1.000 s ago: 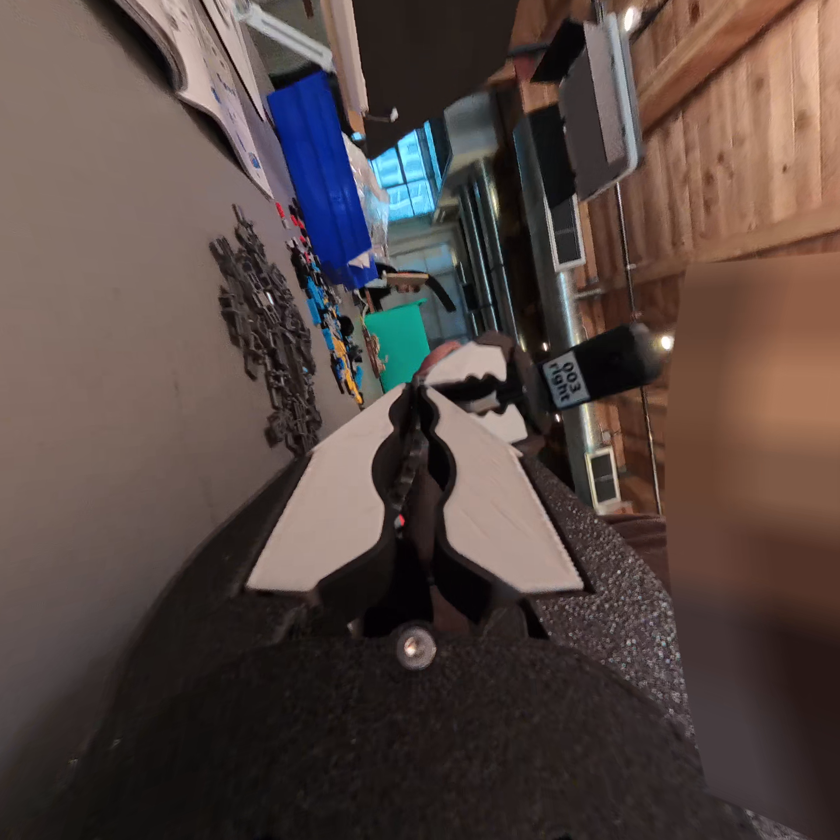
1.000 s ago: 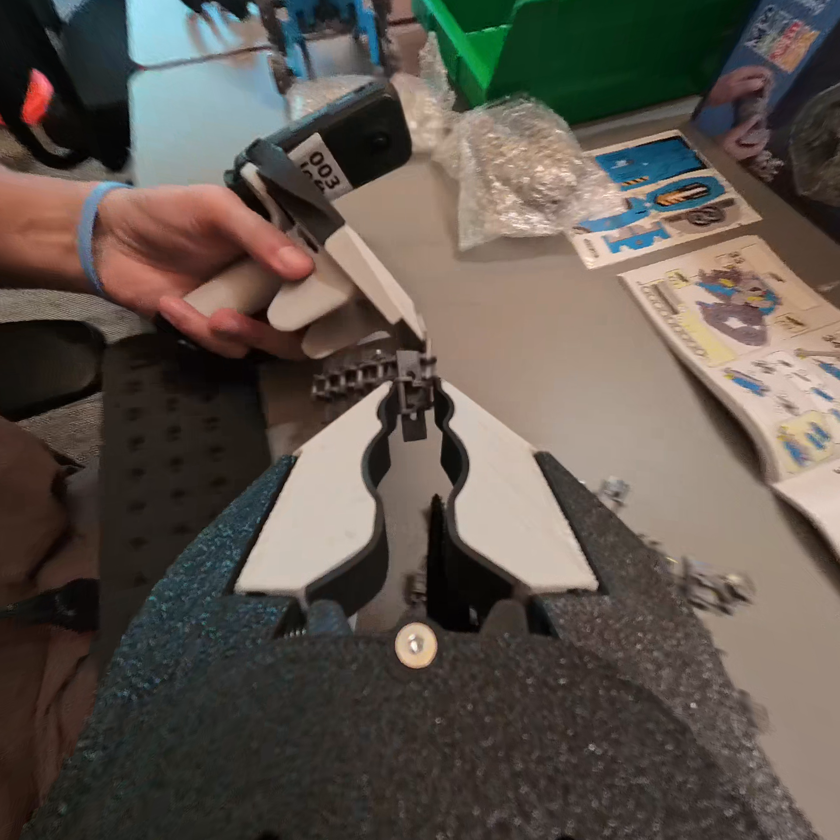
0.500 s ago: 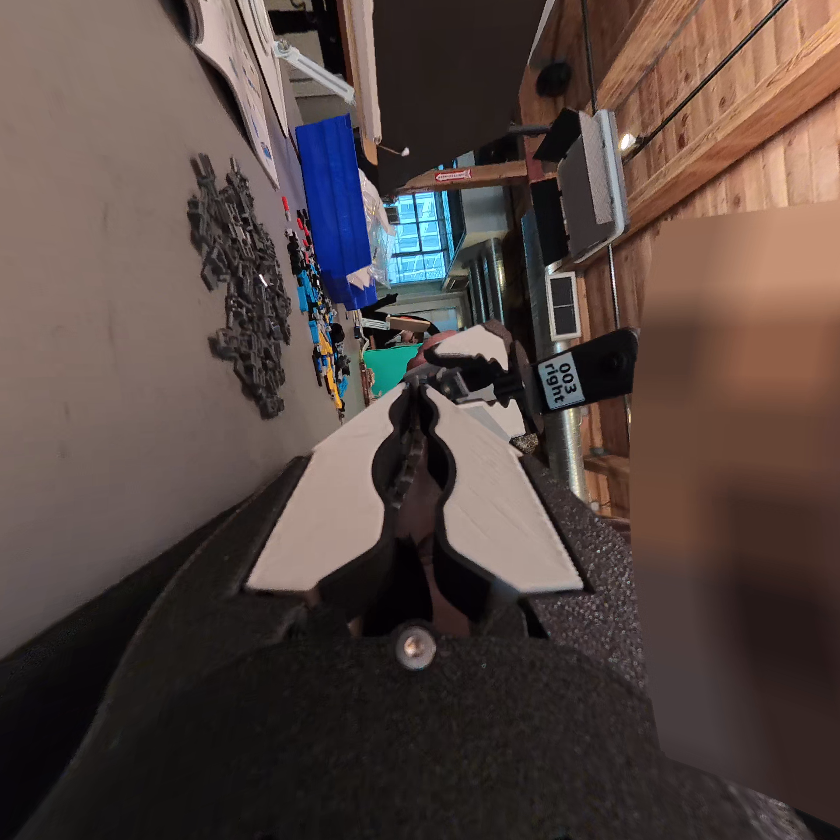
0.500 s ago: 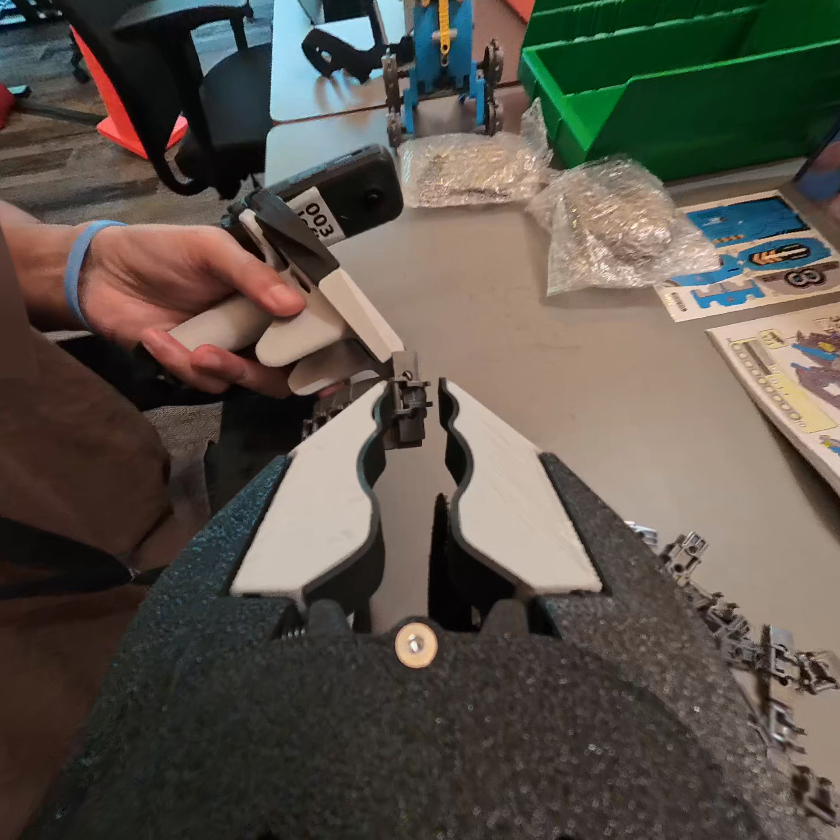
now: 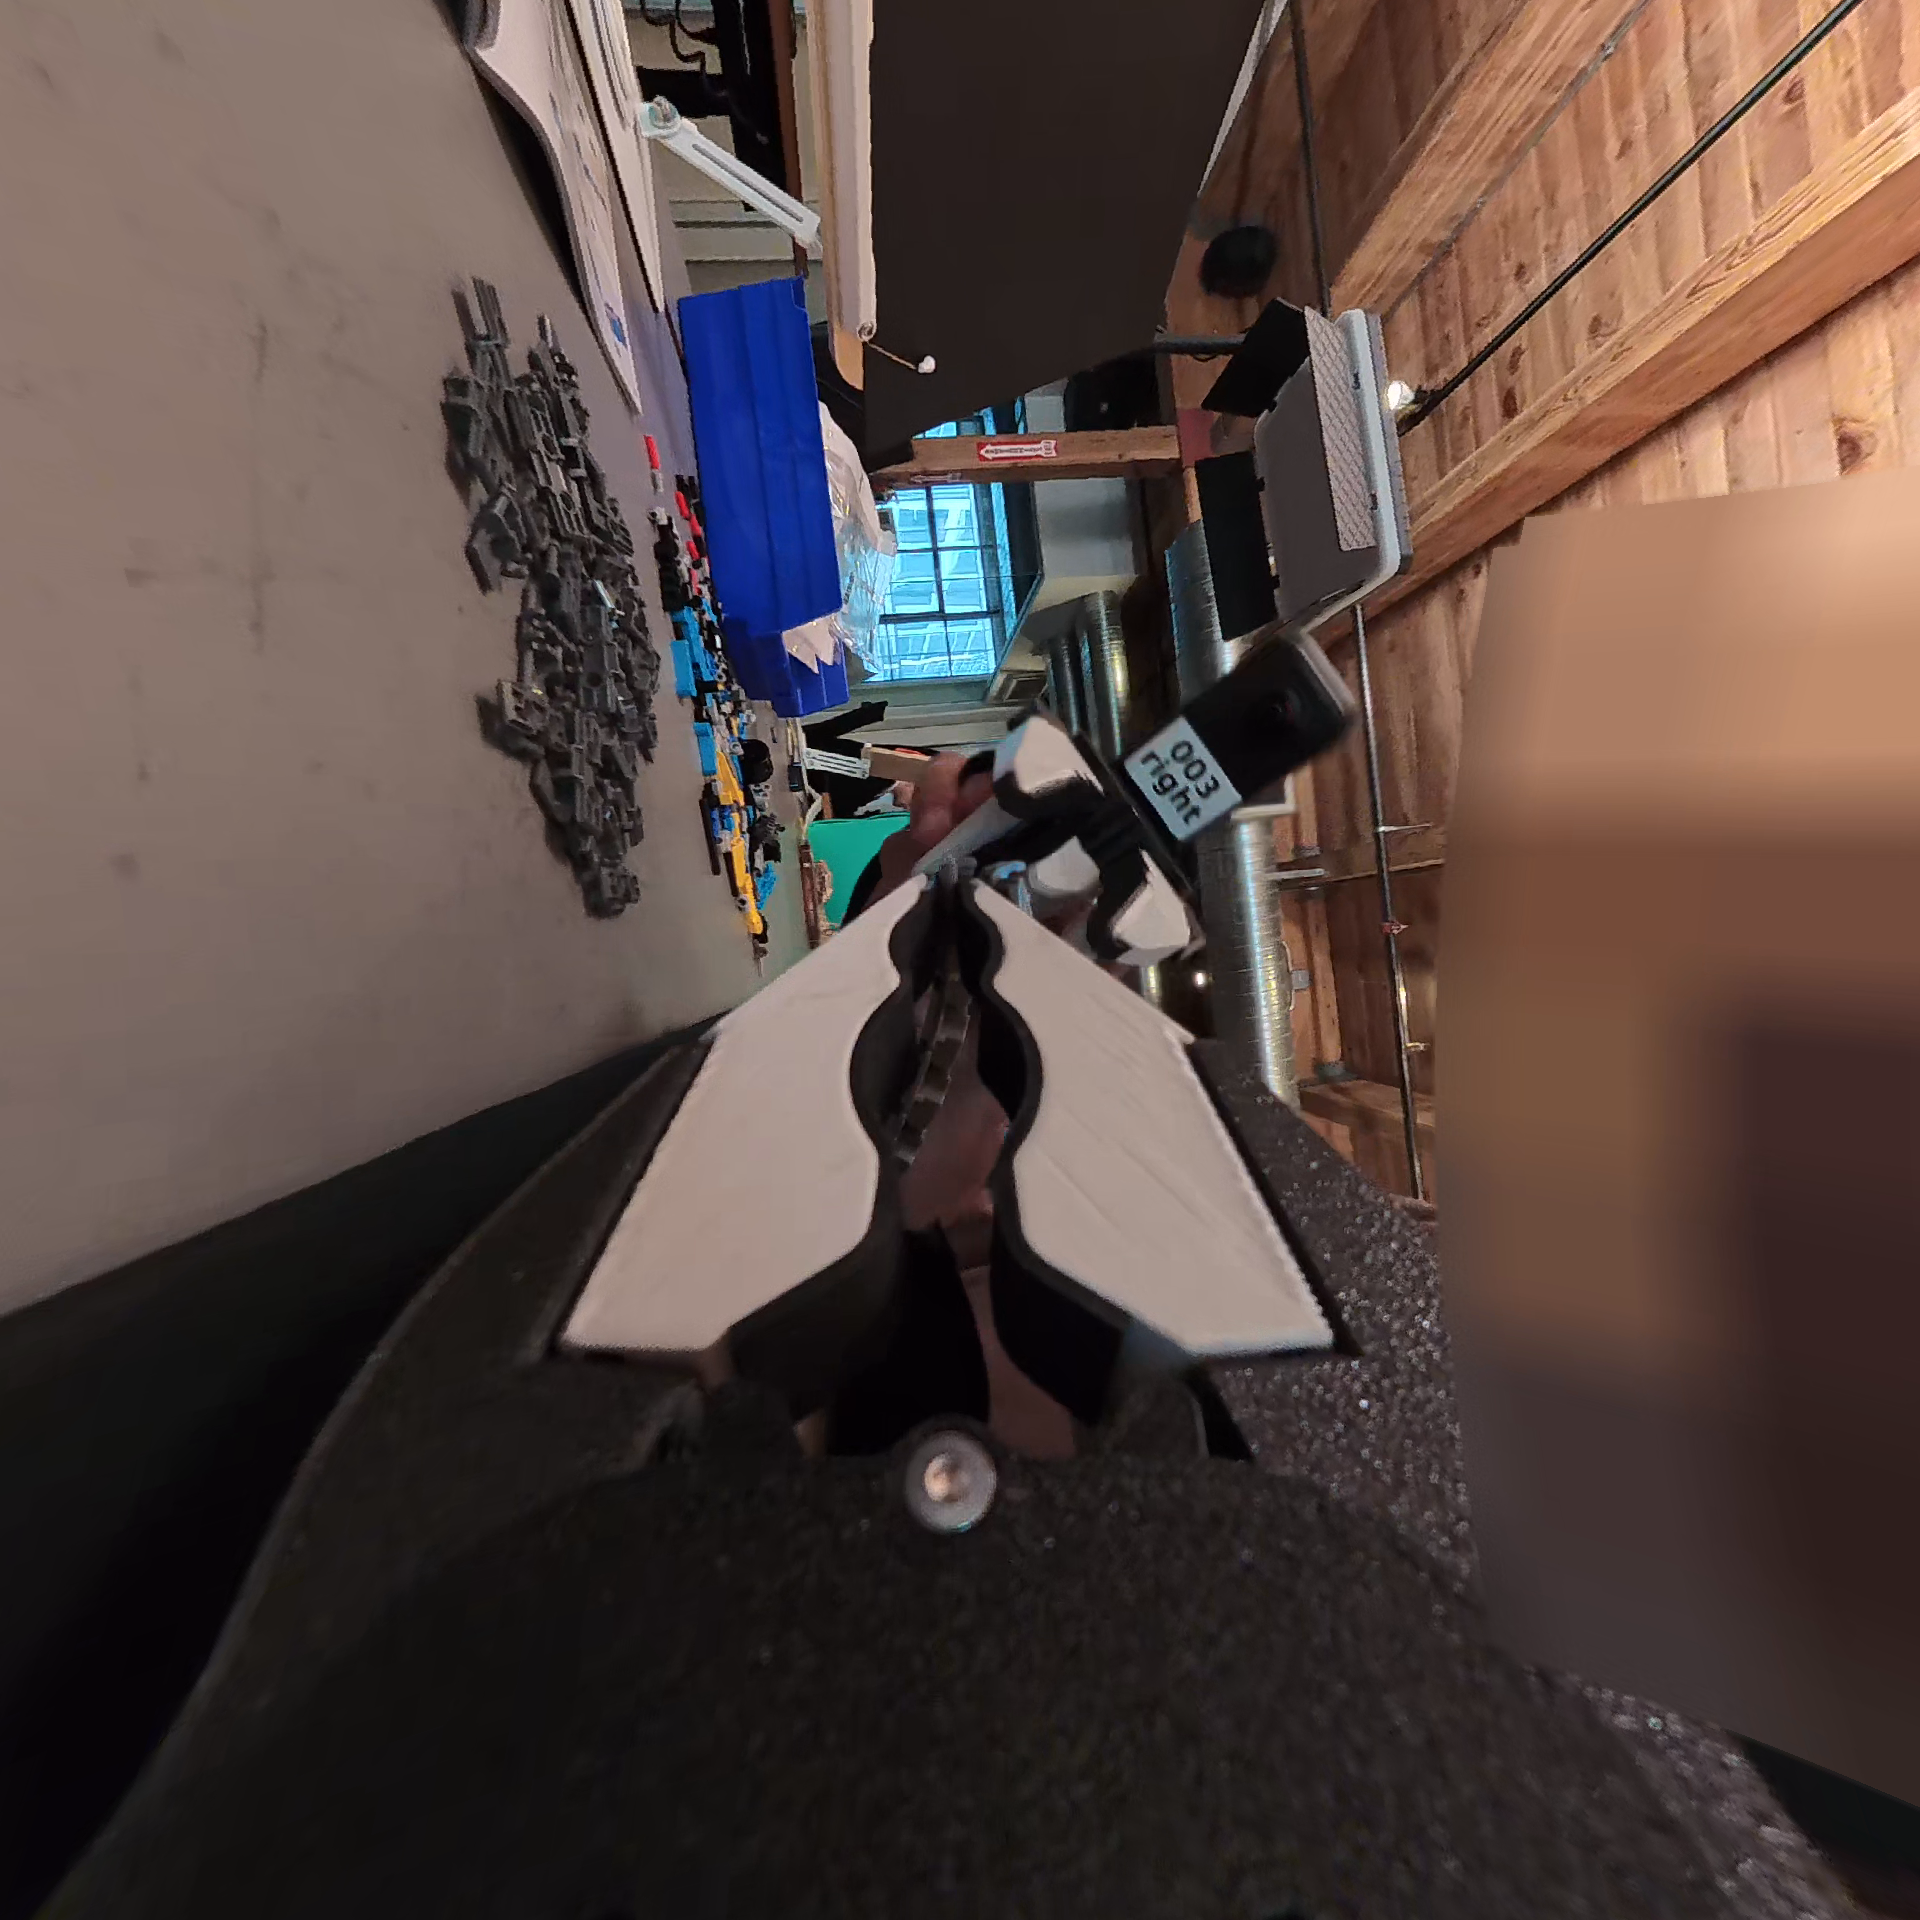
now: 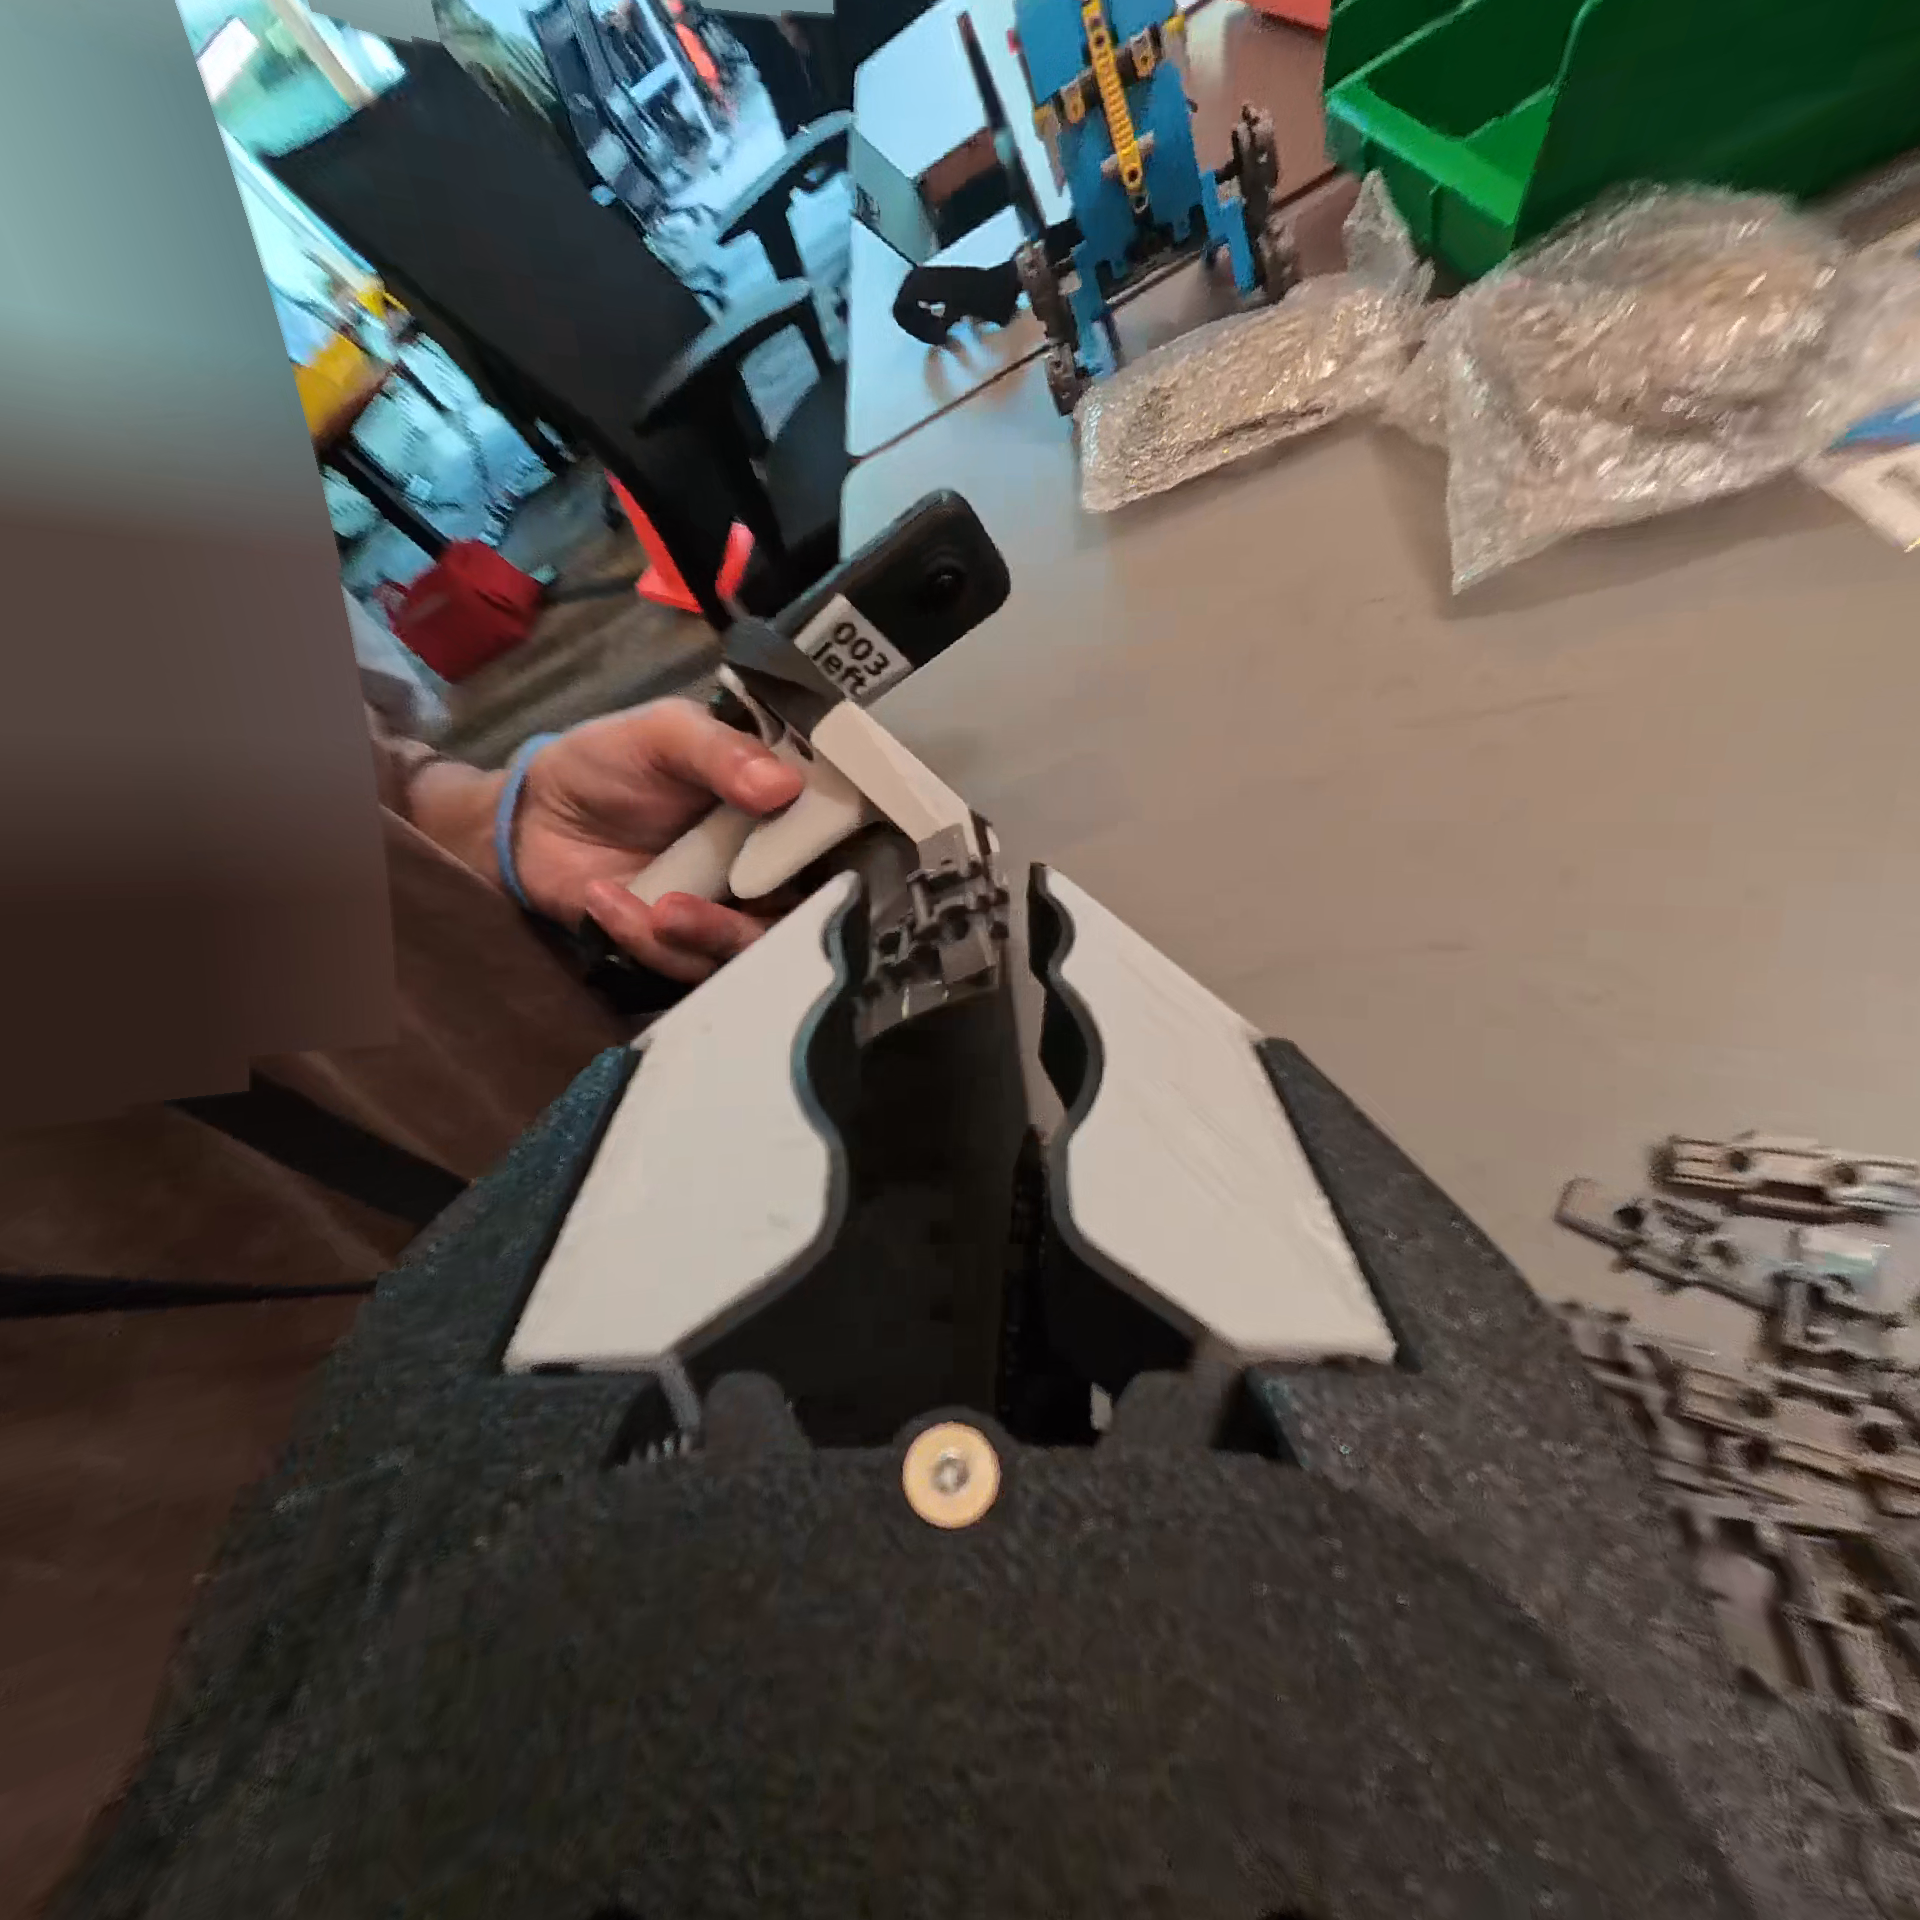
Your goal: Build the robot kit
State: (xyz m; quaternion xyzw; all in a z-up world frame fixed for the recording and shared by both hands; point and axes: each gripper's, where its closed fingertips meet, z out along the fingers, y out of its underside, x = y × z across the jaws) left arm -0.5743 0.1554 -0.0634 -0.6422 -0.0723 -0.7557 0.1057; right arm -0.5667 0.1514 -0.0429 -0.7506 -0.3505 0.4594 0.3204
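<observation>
Left gripper (image 5: pixel 948 896): white fingers pressed together on a dark grey toothed plastic track chain (image 5: pixel 935 1049), which runs back between them.
Right gripper (image 6: pixel 943 883): fingers parted; the chain's end link (image 6: pixel 940 935) sits in the gap at the tips, against the left-hand finger; whether it is gripped cannot be told.
Hand (image 6: pixel 623 821) with a blue wristband: holds the left gripper's handle, just beyond the chain.
Matte grey tabletop (image 6: pixel 1351 790): bears everything below.
Heap of loose dark grey plastic links (image 5: pixel 561 644): on the tabletop, near the chain.
Small red, blue and yellow plastic pieces (image 5: pixel 717 727): just past the heap.
Clear plastic bags (image 6: pixel 1621 353): farther from the chain.
Blue plastic bin (image 5: pixel 764 478), green plastic bin (image 6: pixel 1558 114), blue brick-built model (image 6: pixel 1122 177): far edge.
Black office chair (image 6: pixel 582 312): beyond the table.
Wooden plank wall (image 5: pixel 1662 260): room's boundary.
</observation>
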